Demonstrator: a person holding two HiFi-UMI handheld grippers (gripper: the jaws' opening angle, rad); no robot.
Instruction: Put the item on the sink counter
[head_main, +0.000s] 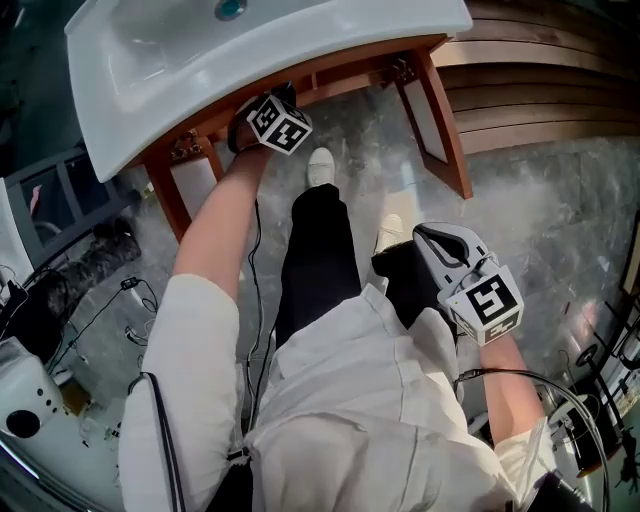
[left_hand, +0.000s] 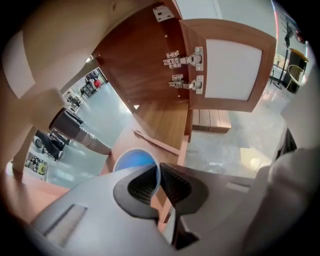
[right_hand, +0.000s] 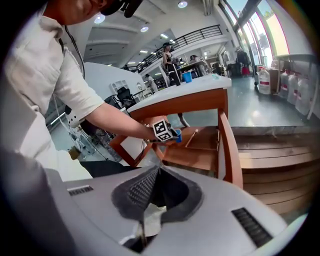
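Note:
A blue cup (left_hand: 131, 161) with a pale rim stands inside the wooden cabinet under the white sink (head_main: 330, 45). My left gripper (left_hand: 159, 169) is shut on the cup's rim, one finger inside it and one outside. In the head view the left gripper (head_main: 265, 112) reaches in under the basin, and the cup is hidden there. From the right gripper view I see the cup (right_hand: 179, 135) beside the left gripper's marker cube. My right gripper (right_hand: 159, 169) is shut and empty, held low near my right hip (head_main: 432, 240), away from the cabinet.
Both cabinet doors stand open: one door (head_main: 428, 112) on the right, another (head_main: 195, 185) on the left. A thin wooden stick (left_hand: 156, 142) lies on the shelf. A grey drain pipe (left_hand: 82, 134) hangs behind. My legs stand before the cabinet; cables lie at the left.

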